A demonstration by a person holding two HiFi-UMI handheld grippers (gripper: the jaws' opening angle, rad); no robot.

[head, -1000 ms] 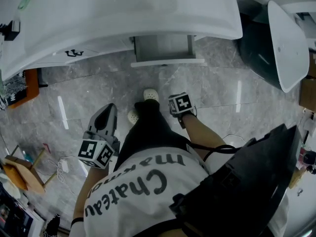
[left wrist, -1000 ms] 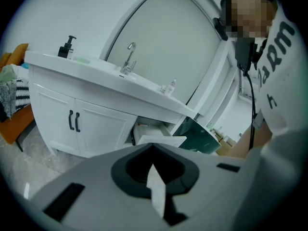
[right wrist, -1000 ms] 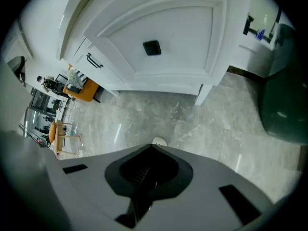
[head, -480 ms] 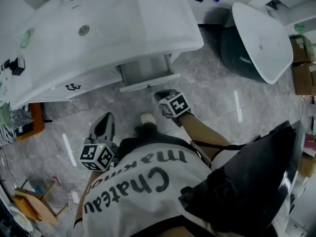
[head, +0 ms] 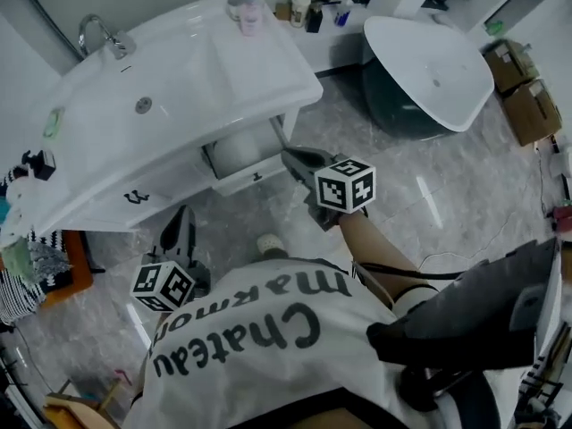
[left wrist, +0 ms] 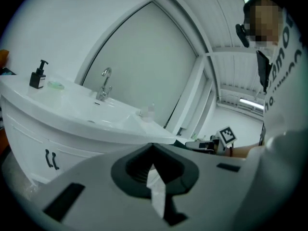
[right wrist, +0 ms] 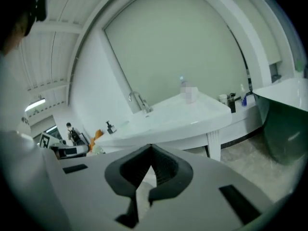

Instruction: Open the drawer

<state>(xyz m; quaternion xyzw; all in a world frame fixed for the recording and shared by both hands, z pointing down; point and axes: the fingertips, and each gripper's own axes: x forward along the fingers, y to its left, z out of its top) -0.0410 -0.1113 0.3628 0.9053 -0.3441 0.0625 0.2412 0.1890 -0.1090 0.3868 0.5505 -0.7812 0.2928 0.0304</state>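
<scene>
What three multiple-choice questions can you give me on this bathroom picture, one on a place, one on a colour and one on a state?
1. Where is the drawer relative to the sink?
A) on top of it
B) below its basin
C) behind it

2. What colour is the sink?
A) black
B) orange
C) white

3. What state is the drawer in?
A) pulled out
B) shut flush
C) taken out and lying on the floor

Answers:
1 B: the drawer juts out from under the basin.
2 C: the sink's top is white all over.
3 A: the drawer's inside shows behind its front panel.
</scene>
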